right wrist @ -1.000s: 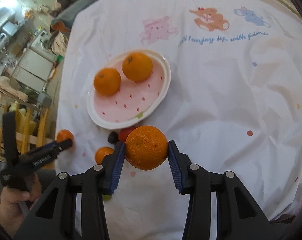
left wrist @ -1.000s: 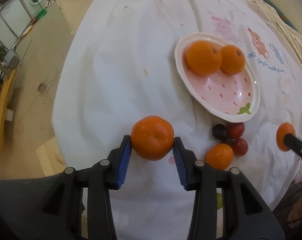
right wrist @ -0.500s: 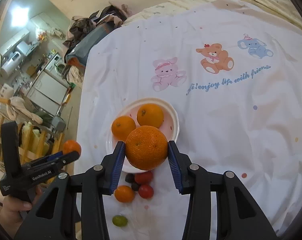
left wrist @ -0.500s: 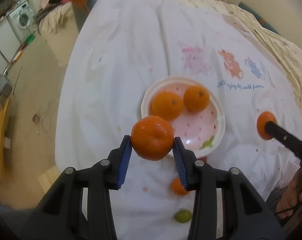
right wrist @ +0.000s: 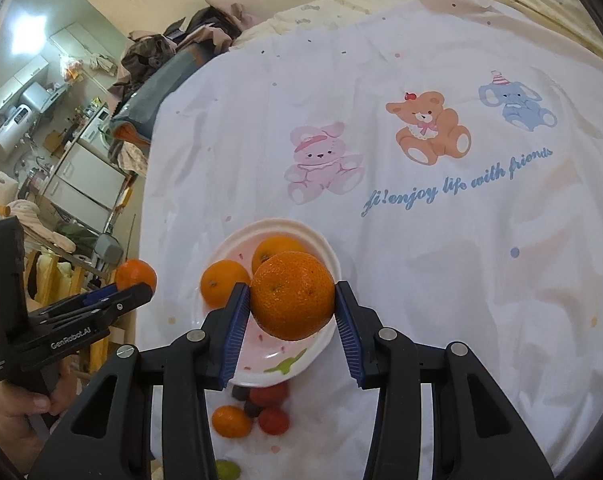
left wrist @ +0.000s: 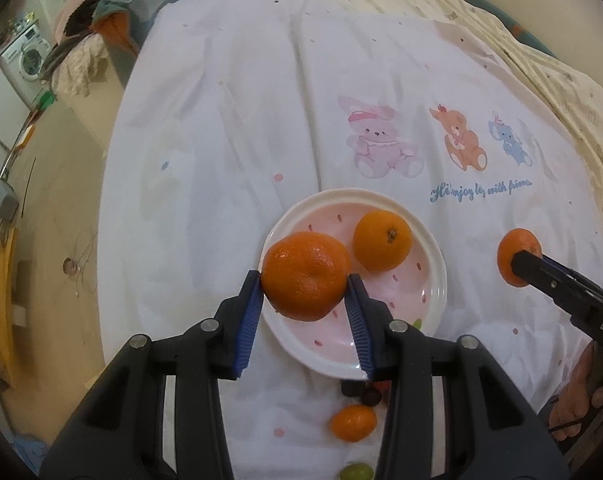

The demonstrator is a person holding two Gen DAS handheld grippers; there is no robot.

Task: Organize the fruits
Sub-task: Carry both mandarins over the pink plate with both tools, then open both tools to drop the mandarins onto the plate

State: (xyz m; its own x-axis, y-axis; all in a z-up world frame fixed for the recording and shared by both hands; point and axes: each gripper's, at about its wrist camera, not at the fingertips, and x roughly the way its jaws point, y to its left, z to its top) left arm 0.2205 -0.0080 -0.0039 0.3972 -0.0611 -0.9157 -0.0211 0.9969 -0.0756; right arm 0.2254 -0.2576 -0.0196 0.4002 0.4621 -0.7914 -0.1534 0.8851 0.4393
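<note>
Transport step: we hold one round orange mandarin (left wrist: 305, 276) clamped in left gripper (left wrist: 304, 280), another (right wrist: 292, 295) in right gripper (right wrist: 292, 300); both hover over pink-white ceramic plate (left wrist: 433, 300). Next: lower toward plate's 6 o'clock, part jaws.

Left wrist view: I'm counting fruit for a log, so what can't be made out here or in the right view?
- Second orange on the pink plate: hidden in left view behind the held mandarin.
- Dark fruits below the plate: left jaws cover them.
- Green fruit: cut off by both bottom edges.

Clamped mandarin (left wrist: 305, 276) over pink plate (left wrist: 435, 292)
</note>
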